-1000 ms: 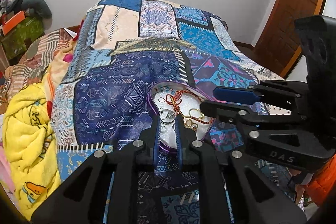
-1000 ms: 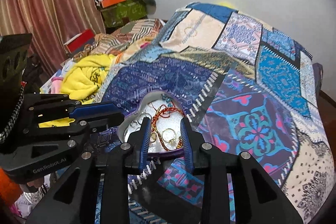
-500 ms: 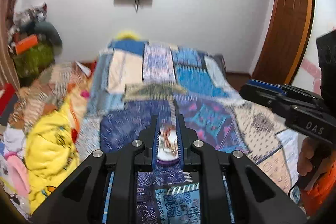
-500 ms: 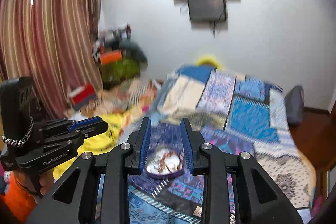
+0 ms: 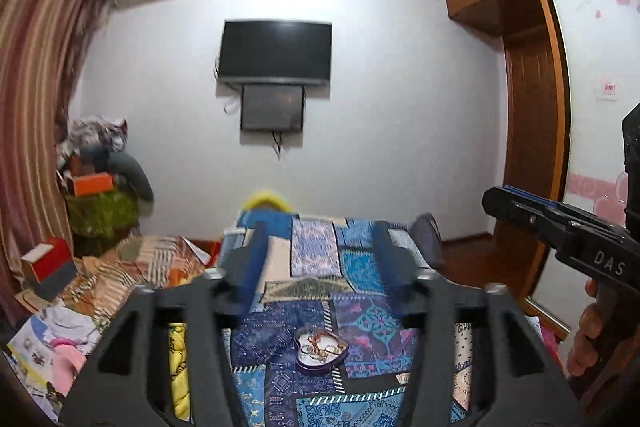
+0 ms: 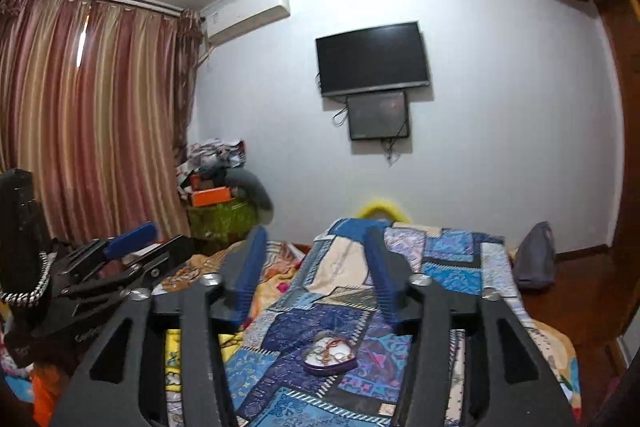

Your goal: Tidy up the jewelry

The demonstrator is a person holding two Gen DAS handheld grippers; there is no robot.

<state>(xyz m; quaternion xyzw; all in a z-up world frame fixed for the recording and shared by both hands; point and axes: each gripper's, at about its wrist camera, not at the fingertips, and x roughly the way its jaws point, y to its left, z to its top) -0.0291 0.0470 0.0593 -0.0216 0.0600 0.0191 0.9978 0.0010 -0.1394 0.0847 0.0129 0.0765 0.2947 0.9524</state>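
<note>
Left tongs point(image 5: 320, 251): black frame, blue pads, jaws apart and opening, nothing between them; held level above the near end of the bed point(image 5: 312, 255), aimed toward the far wall. Right tongs point(image 6: 316, 251): same build, jaws apart and opening, nothing between them; likewise above the bed's near end, with a hand point(image 5: 588, 331) on the grip seen from the left view. Heart-shaped tin point(image 5: 320, 351): purple rim, pale lining, lying open on the bed's patchwork cover toward its near end, well below and ahead of both tongs, touched by neither. Jewelry point(image 5: 322, 345): thin rings and a reddish cord heaped inside the tin; single pieces too small to tell apart. Yellow blanket point(image 5: 176, 355): bunched along the bed's left edge. Red box point(image 5: 46, 263): left of the bed among loose cloth and papers. Striped curtain point(image 6: 92, 123): along the wall left of the bed. Television point(image 5: 276, 53): dark, wall-mounted beyond the bed's far end, a smaller dark panel just beneath it. Air conditioner point(image 6: 248, 15): high on that wall, left of the television. Wooden wardrobe point(image 5: 528, 131): right of the bed.
</note>
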